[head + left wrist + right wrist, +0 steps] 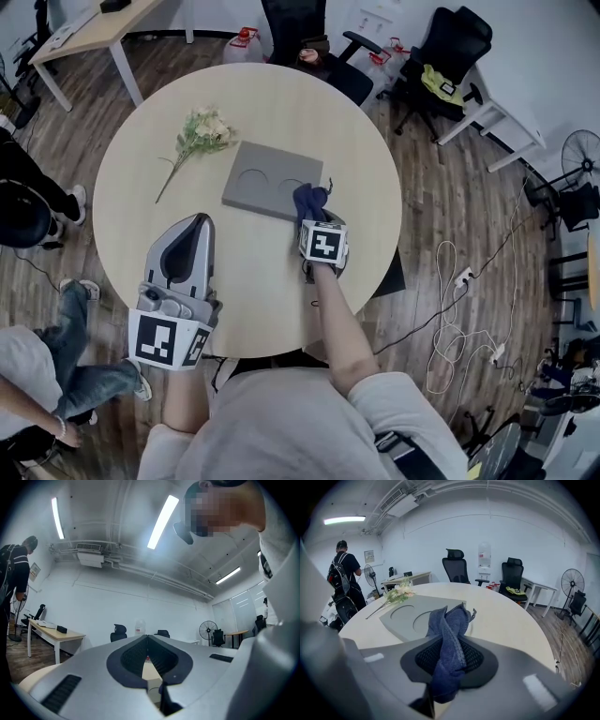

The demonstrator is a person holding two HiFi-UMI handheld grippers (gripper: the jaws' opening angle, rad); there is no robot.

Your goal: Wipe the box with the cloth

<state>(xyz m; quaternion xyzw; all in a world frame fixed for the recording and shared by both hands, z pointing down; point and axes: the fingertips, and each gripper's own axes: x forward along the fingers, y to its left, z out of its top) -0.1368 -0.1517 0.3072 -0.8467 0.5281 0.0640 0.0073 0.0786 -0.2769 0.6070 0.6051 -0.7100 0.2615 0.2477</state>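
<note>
A flat grey box (272, 178) with two round recesses lies near the middle of the round table (356, 159); the right gripper view shows the box (410, 613) just ahead of the jaws. A dark blue cloth (310, 199) hangs bunched from my right gripper (317, 214), which is shut on it at the box's near right corner. In the right gripper view the cloth (449, 646) fills the gap of the right gripper (449, 656). My left gripper (187, 234) rests near the table's front left, jaws together, tilted upward; in its own view the left gripper (147, 641) holds nothing.
A bunch of pale flowers (199, 136) lies left of the box. Office chairs (323, 37) stand beyond the table, a desk (94, 33) at far left. A person with a backpack (344, 581) stands at left. Cables (459, 309) trail on the floor at right.
</note>
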